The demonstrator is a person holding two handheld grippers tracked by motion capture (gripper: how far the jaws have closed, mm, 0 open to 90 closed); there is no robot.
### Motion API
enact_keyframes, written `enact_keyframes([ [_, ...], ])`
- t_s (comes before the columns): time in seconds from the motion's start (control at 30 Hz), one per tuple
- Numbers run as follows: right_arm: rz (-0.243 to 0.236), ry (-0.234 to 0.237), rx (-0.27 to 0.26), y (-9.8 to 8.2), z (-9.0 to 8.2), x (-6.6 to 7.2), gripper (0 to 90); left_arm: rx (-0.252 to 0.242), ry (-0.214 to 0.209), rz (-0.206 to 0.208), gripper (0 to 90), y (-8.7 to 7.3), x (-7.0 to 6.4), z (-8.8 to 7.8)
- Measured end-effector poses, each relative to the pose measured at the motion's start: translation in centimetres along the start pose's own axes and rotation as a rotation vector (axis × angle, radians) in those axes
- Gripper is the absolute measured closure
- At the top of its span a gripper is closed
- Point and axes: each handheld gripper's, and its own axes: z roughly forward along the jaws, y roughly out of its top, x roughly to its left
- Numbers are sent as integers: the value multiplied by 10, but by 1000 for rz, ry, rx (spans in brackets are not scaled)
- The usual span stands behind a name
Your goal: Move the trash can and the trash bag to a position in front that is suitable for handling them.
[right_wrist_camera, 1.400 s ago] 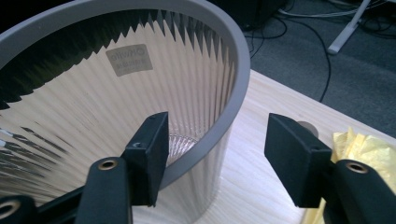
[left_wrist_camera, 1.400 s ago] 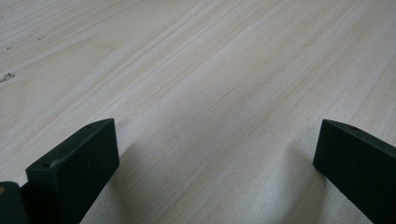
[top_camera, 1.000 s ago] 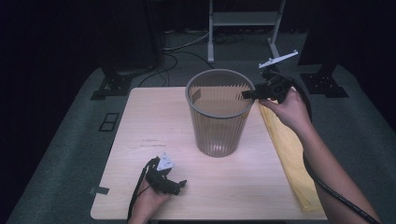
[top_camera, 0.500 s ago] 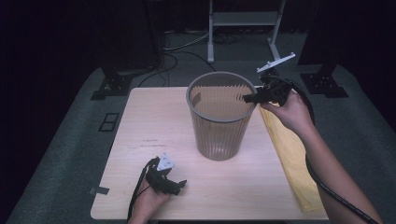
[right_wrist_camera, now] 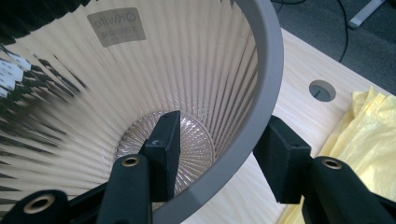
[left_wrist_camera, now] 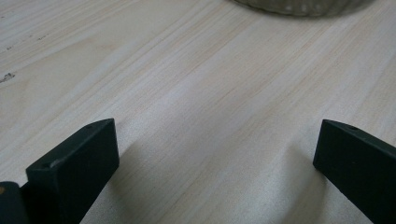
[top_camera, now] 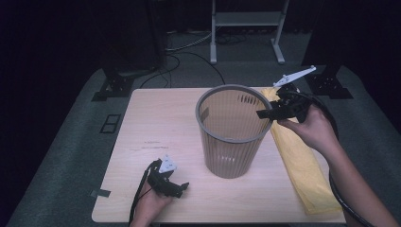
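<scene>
A grey ribbed wastebasket [top_camera: 231,142] stands upright in the middle of the wooden table [top_camera: 156,127]. My right gripper [top_camera: 262,113] reaches over the basket's right side. In the right gripper view the rim [right_wrist_camera: 266,70] runs slantwise between the jaws of this gripper [right_wrist_camera: 217,135], one jaw inside and one outside. The rim sits wedged against both. The basket holds nothing. My left gripper [top_camera: 182,188] rests low at the table's front left, open. In the left gripper view its jaws [left_wrist_camera: 215,140] stand wide over bare wood, with the basket's base [left_wrist_camera: 299,4] ahead.
A crumpled yellow plastic bag [top_camera: 302,165] lies along the table's right edge, just right of the basket, and appears beside the outer jaw [right_wrist_camera: 369,126]. A round cable hole [right_wrist_camera: 322,90] sits in the tabletop behind the basket. Black stands and cables are on the floor beyond.
My right gripper has moved to the right and nearer on the rim, and the basket has slid along with it. The left gripper has stayed put.
</scene>
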Motion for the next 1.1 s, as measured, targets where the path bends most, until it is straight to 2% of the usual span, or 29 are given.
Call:
enact_keyframes([
  [0.4, -27, 37, 17, -26, -25, 19, 510, -3, 0, -5, 0, 0, 0, 0],
  [0.57, -28, 69, 20, -35, -33, 24, 496, -1, 1, -4, 0, 0, 0, 0],
  [0.63, -15, 82, -5, -38, -34, 22, 425, 0, 1, -3, 0, 0, 0, 0],
  [0.7, 8, 77, -23, -39, -34, 18, 358, 0, 2, -5, 0, 0, 0, 0],
  [0.8, 32, 94, -49, -41, -34, 14, 292, 2, 3, -6, 0, 0, 0, 0],
  [0.93, 66, 95, -119, -41, -44, 6, 225, 0, 4, -8, 0, 0, -1, 0],
  [1.1, 118, 63, -176, -47, -60, -9, 174, 1, 4, -9, 0, 0, 0, 0],
])
